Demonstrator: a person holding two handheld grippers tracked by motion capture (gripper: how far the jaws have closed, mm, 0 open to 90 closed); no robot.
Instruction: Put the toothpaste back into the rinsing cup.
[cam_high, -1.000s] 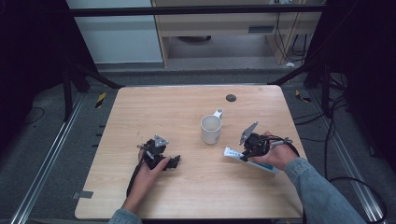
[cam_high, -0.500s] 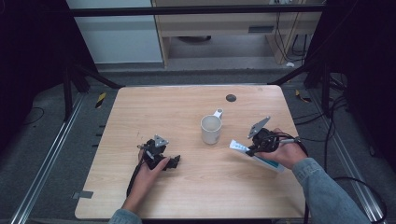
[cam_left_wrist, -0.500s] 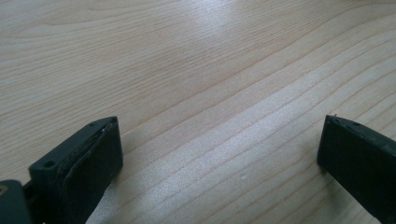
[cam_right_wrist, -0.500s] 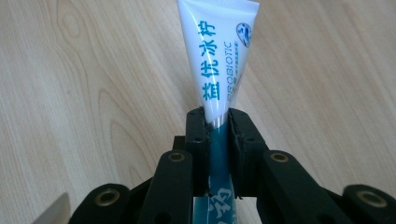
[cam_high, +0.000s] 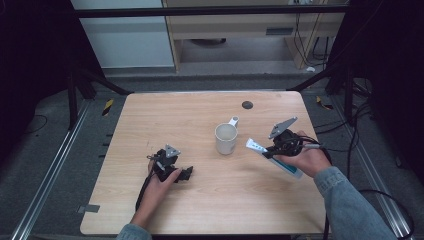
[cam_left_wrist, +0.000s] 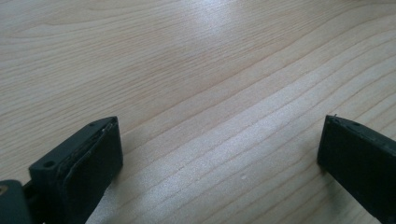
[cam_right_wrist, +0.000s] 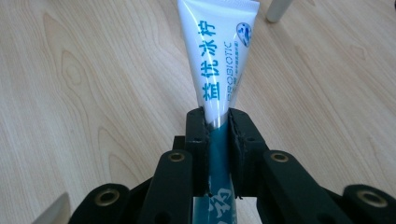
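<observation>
White-and-teal toothpaste tube (cam_right_wrist: 219, 65) is clamped mid-body in the right hand-held gripper (cam_high: 280, 146), just beside the cup (cam_high: 226, 138) at its 3 o'clock. Left hand-held gripper (cam_high: 170, 162) rests on the desk (cam_high: 200, 107), jaws apart, empty. Judged stage: tube grasped; placement into the cup, if intended, remains.

Our left hand (cam_high: 159, 184) reaches in from the near edge and holds the left gripper (cam_high: 186, 173) low over the near left of the table, its jaws spread wide apart with bare wood between them. Our right hand (cam_high: 305, 161), in a grey sleeve (cam_high: 350, 210), comes in from the near right and holds the right gripper (cam_high: 263, 151) pointing left, jaws pressed tight on a tube (cam_right_wrist: 218, 60).
</observation>
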